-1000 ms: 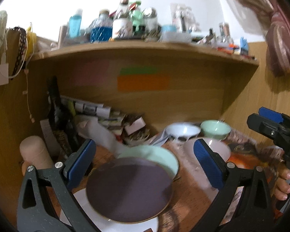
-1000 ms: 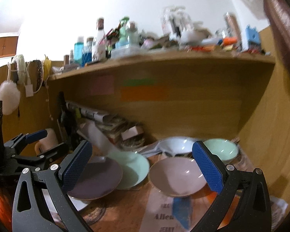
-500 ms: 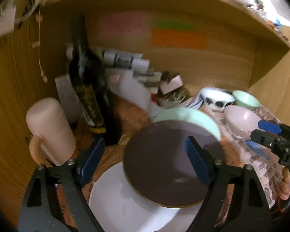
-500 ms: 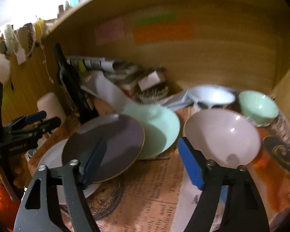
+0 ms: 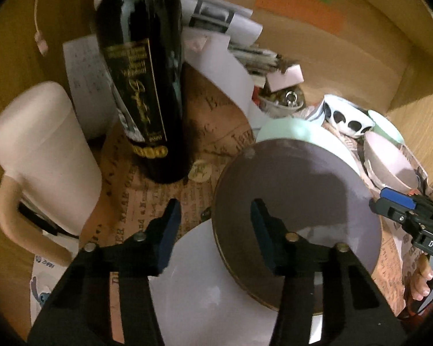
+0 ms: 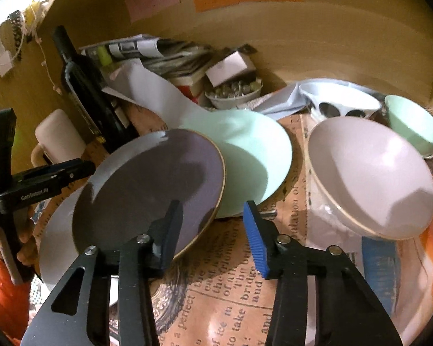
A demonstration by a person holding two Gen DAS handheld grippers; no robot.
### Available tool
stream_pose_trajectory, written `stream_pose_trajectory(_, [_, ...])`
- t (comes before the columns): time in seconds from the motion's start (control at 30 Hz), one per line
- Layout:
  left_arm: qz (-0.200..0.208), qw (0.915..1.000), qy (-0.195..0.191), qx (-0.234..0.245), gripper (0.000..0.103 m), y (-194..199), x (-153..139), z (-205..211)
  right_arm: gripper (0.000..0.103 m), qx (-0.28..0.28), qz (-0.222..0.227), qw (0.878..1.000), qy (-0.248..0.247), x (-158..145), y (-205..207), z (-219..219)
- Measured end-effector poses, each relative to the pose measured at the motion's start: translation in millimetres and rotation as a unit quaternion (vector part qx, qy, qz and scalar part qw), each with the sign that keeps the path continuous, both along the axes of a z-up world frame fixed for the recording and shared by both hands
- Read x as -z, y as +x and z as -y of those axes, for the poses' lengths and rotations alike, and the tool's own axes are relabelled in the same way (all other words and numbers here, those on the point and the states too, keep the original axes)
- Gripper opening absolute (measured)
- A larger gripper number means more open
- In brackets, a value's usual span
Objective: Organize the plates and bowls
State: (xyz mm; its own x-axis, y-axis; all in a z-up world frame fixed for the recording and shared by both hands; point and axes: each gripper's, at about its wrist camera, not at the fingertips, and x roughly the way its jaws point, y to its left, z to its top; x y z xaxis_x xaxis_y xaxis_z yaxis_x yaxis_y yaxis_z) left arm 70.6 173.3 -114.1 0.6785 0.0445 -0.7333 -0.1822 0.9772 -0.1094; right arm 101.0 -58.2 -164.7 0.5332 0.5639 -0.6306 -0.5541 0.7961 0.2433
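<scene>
Between your left gripper (image 5: pixel 215 225)'s spread, empty jaws sits the near rim of the round dark-purple gold-edged plate (image 5: pixel 297 210), tilted across the white plate (image 5: pixel 205 288) below and the mint-green plate (image 5: pixel 300 132) beyond. Straddle that rim squarely, then close. Your right gripper (image 6: pixel 213 230) waits parted and empty at its opposite edge.

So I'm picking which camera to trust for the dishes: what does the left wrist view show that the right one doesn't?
Left wrist only: the wine bottle's label up close.

Right wrist only: the whole pink bowl and the mint bowl behind it.

Both: the dark plate overlapping the white plate and the mint plate, and both open grippers.
</scene>
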Motion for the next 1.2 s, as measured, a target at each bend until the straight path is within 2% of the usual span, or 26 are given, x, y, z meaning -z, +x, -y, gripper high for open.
stream_pose_trajectory(0.2, [-0.018, 0.9996, -0.018, 0.009, 0.037, 4.3, 6.8, -4.7, 0.029, -0.004, -0.017, 1.000, -0.004, 5.8, 5.0, -7.8])
stream_pose_trajectory(0.27, [-0.021, 0.9994, -0.024, 0.013, 0.034, 7.0, 9.0, -5.8, 0.021, -0.005, -0.024, 1.000, -0.006, 8.4, 6.7, -10.2])
stream_pose_trajectory(0.5, [-0.036, 0.9984, -0.035, 0.026, 0.024, 15.9, 14.0, -6.2, 0.021, -0.006, -0.039, 0.999, 0.005, 10.9, 9.1, -13.7])
stream_pose_trajectory(0.67, [-0.039, 0.9975, -0.042, 0.040, 0.022, 17.6, 14.1, -5.1, 0.021, -0.005, -0.045, 0.999, 0.008, 11.1, 10.5, -14.7])
stream_pose_trajectory(0.83, [-0.037, 0.9975, -0.032, 0.051, 0.022, 17.0, 12.9, -2.3, 0.023, -0.006, -0.051, 0.999, 0.010, 12.7, 13.2, -17.1])
stream_pose_trajectory(1.2, [-0.028, 0.9980, -0.036, 0.044, 0.022, 12.7, 14.4, -2.3, 0.023, -0.001, -0.013, 1.000, -0.011, 7.1, 4.2, -22.7])
